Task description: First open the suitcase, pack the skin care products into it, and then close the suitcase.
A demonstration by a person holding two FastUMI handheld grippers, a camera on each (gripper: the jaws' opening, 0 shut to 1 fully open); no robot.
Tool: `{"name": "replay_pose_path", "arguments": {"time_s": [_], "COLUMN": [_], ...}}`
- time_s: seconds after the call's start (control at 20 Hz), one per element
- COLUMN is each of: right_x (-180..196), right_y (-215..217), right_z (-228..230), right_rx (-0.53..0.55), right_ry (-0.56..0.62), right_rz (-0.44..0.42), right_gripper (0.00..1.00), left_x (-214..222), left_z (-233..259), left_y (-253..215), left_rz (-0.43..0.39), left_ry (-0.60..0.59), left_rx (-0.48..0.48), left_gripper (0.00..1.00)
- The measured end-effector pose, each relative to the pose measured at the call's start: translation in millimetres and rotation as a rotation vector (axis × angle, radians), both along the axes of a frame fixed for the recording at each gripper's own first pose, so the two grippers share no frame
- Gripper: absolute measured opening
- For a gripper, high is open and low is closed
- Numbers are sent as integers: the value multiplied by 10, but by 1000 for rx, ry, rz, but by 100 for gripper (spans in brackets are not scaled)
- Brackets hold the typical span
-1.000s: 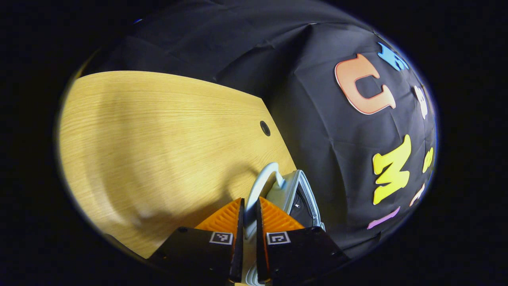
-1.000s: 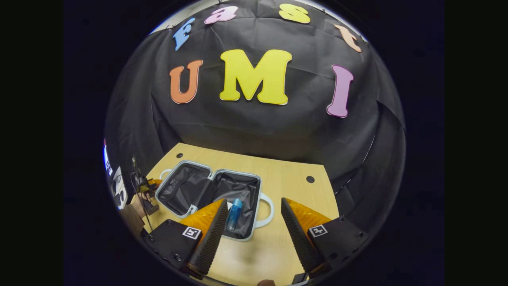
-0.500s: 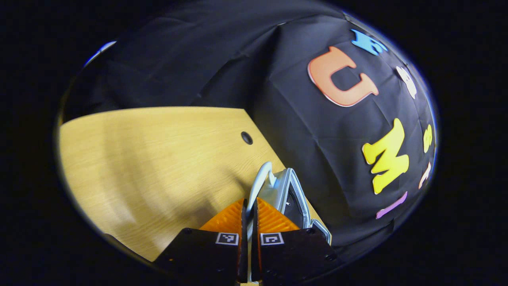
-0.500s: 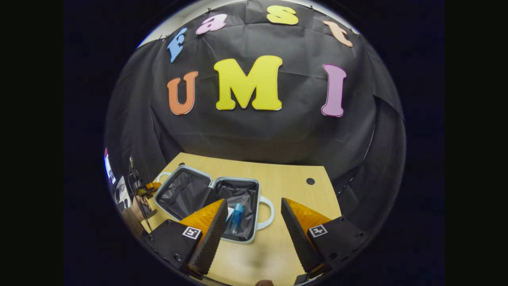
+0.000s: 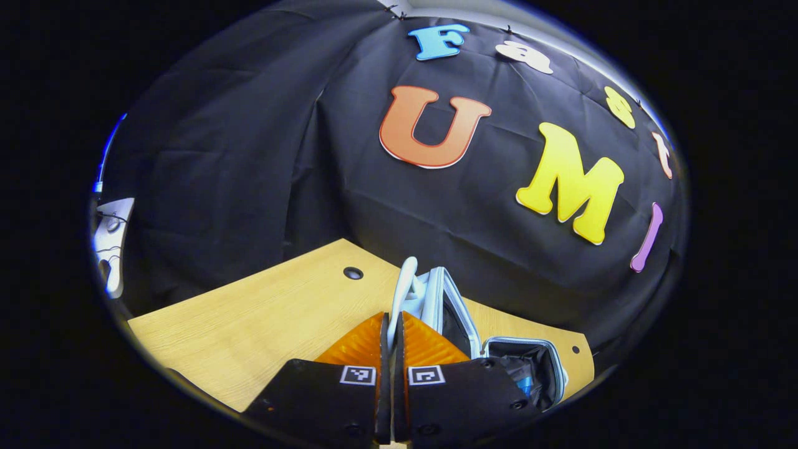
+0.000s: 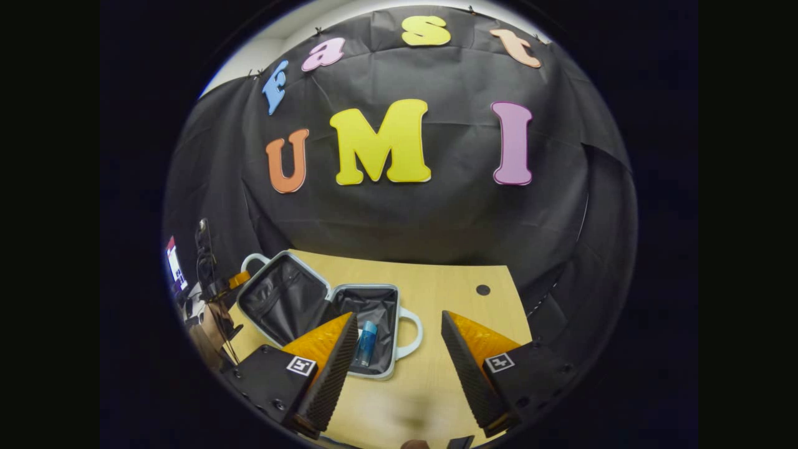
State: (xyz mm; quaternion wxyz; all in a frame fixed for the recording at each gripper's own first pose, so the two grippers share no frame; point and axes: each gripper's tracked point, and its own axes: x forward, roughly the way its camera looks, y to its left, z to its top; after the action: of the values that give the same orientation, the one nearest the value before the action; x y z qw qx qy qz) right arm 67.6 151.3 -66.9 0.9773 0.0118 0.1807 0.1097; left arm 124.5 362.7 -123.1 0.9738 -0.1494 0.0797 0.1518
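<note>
Both views are evenly lit from overhead, with the wooden table (image 6: pixel 430 293) bright and the surrounding black cloth wall (image 6: pixel 436 212) dim, absorbing light so that its folds show only as faint creases. Soft shadows fall on the table near its front edge in the right gripper view, and broad, faint shadow bands cross the table (image 5: pixel 249 324) in the left gripper view. Fisheye distortion bends the table edges strongly toward the rim, where sharpness drops and a thin blue fringe appears; the centres are sharp, without glare.

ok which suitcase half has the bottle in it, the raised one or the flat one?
The flat half, on the side with the free handle; the blue bottle lies in it. The raised half, lifted by the left gripper, shows just lining.
</note>
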Motion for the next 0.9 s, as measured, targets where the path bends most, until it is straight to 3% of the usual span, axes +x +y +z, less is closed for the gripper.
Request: {"name": "replay_pose_path", "arguments": {"time_s": [0.35, 0.9], "right_x": [-12, 175], "right_y": [-580, -1225], "right_z": [-146, -340], "right_rx": [39, 116], "right_ry": [11, 55], "right_rz": [25, 28], "right_gripper": [80, 82], "left_x": [-27, 38], "left_z": [344, 779], "left_y": [-382, -1597], "left_rz": [18, -26], "left_ry": [-48, -74], "left_rx": [48, 179], "left_gripper": [5, 5]}}
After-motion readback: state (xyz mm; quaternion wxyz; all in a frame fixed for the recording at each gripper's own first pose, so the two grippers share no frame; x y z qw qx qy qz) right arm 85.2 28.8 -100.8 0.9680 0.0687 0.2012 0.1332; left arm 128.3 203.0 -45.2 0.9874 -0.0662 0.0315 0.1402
